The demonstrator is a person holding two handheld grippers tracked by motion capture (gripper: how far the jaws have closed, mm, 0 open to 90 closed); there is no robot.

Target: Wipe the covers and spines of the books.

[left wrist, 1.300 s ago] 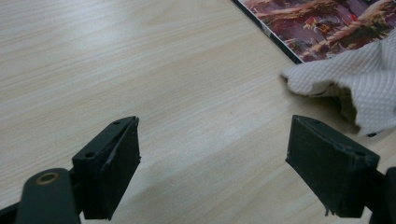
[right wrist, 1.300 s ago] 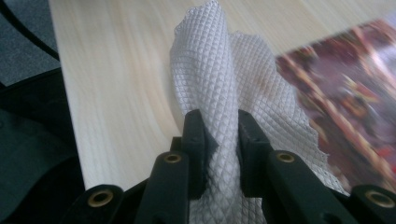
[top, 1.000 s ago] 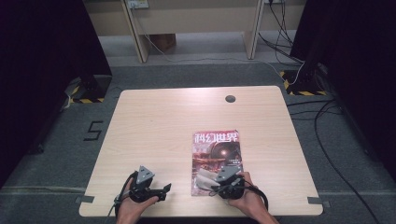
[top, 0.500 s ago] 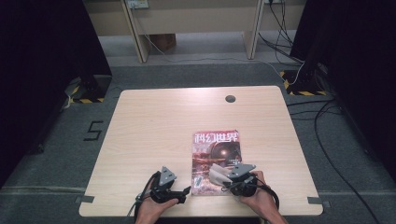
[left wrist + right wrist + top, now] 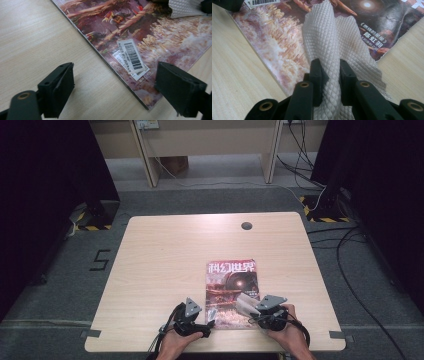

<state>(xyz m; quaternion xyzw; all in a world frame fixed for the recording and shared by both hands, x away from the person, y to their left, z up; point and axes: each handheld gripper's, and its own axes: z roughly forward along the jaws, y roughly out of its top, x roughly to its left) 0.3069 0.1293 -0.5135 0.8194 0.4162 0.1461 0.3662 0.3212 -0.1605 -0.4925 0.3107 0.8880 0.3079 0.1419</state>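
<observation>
L gripper point(image 5: 210, 322) at near edge of table point(image 5: 165, 260), jaws spread wide, nothing between, straddling near-left corner of magazine point(image 5: 231, 292). Mag lies flat, near-centre, cover up, barcode sticker point(image 5: 132, 56) by that corner. R gripper point(image 5: 248, 306) over mag's near-right part, jaws clamped on white quilted cloth point(image 5: 332, 42), cloth draped onto cover.
</observation>
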